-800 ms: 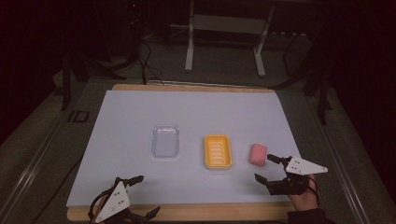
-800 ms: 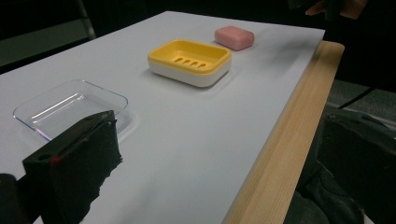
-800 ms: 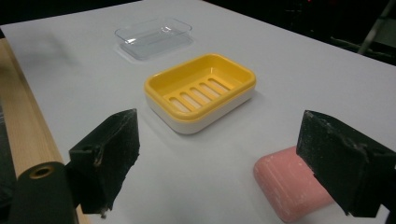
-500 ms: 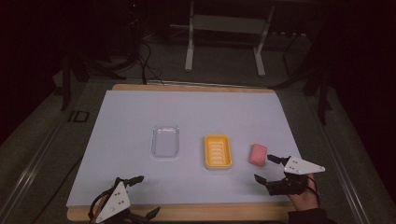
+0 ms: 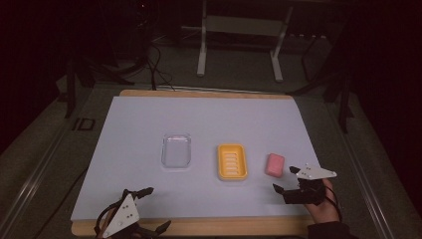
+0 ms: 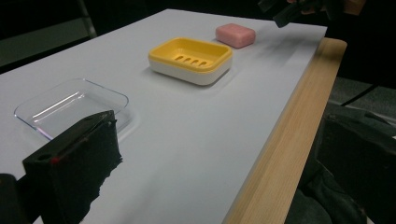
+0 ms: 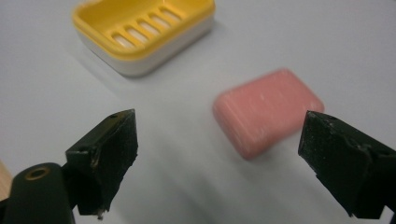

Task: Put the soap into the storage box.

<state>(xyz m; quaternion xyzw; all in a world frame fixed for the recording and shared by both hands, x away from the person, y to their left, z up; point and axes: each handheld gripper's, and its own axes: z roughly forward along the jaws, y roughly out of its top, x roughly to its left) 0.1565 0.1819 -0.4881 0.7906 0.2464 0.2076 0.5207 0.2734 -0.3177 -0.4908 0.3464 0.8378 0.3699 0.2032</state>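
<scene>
A white sheet [image 5: 209,129] covers a wooden table [image 5: 209,93], whose bare edge shows along the near and far sides. Three things lie in a row across the middle. At the left is a clear plastic lid or tray [image 5: 176,151], lying flat and empty. Right of it, with a gap between, sits a yellow soap dish [image 5: 232,161] with a slotted floor on a white base. Just right of the dish, apart from it, rests a pink bar of soap [image 5: 274,165] flat on the sheet.

The right gripper [image 5: 287,179] is at the near right, just short of the soap, its jaws spread wide and holding nothing. In the right gripper view the soap [image 7: 267,111] lies ahead, between the two black jaws but touching neither, with the dish [image 7: 144,32] farther off to the left.

The left gripper [image 5: 152,209] is at the near left edge of the table, well apart from everything. Its jaws are also wide apart and empty.

A small dark label [image 5: 83,124] lies off the sheet at far left; its marks are too blurred to read. I can make out no other writing.
</scene>
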